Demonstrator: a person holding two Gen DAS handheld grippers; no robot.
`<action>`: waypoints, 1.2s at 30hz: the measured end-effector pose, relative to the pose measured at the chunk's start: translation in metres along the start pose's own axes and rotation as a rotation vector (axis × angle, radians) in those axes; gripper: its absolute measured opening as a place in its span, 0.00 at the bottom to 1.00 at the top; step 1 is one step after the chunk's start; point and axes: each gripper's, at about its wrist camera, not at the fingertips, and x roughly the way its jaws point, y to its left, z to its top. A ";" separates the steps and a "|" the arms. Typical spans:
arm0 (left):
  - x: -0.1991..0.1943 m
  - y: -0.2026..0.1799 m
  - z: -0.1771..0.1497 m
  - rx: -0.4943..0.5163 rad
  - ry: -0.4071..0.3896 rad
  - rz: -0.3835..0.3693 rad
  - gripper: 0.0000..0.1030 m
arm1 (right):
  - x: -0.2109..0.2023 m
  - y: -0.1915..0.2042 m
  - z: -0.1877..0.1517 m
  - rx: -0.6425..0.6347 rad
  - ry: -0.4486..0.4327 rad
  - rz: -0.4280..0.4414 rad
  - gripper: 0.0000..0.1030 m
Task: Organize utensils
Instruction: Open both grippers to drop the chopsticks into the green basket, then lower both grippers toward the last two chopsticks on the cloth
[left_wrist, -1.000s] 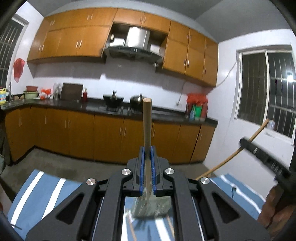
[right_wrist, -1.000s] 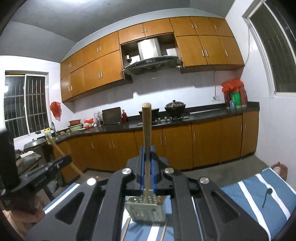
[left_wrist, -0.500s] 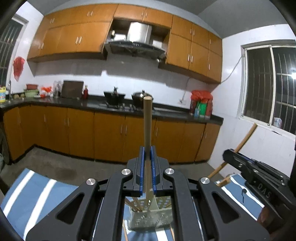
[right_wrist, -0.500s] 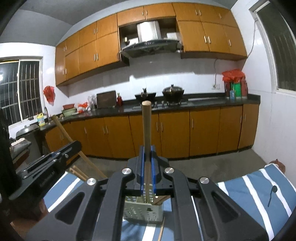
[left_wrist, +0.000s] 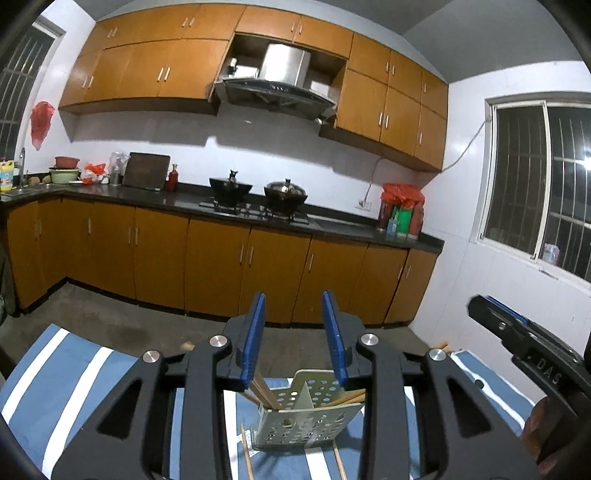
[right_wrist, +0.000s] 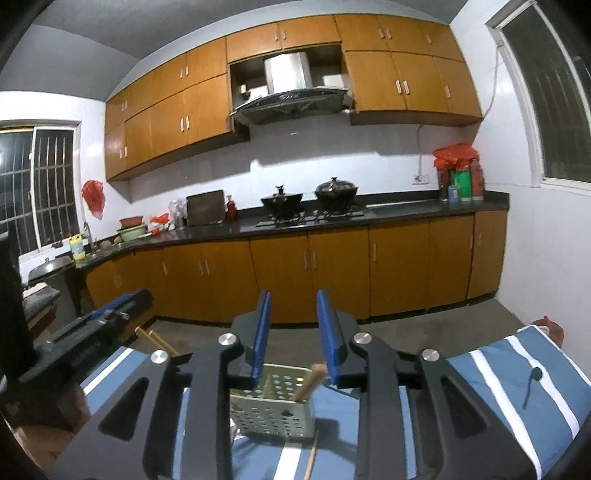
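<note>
free: air between my left tool (left_wrist: 293, 334) pads, jaws opening, nothing in them | block: perforated caddy (left_wrist: 306, 421) directly below, wooden handles (left_wrist: 264, 387) sticking up | side: my right tool (left_wrist: 532, 354) close by on the right | bench: striped cloth (left_wrist: 55, 373) bare to the left

Blue-and-white striped cloth (left_wrist: 74, 373), pale perforated caddy (left_wrist: 306, 421), orange-brown cabinets (left_wrist: 218, 269)

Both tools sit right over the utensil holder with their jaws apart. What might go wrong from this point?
1. The holder looks light; a sinking left tool or right tool might tip it.
2. Its chopsticks lean outward and could snag on a blue pad.
3. Loose chopsticks on the striped cloth could get knocked away.
</note>
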 end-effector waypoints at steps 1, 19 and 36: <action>-0.007 0.002 0.002 -0.009 -0.014 0.000 0.33 | -0.005 -0.004 0.000 0.004 -0.002 -0.009 0.30; -0.020 0.062 -0.129 -0.055 0.368 0.216 0.34 | 0.024 -0.056 -0.186 0.124 0.573 -0.047 0.26; -0.002 0.037 -0.191 -0.016 0.568 0.123 0.34 | 0.036 -0.007 -0.239 -0.005 0.695 -0.018 0.09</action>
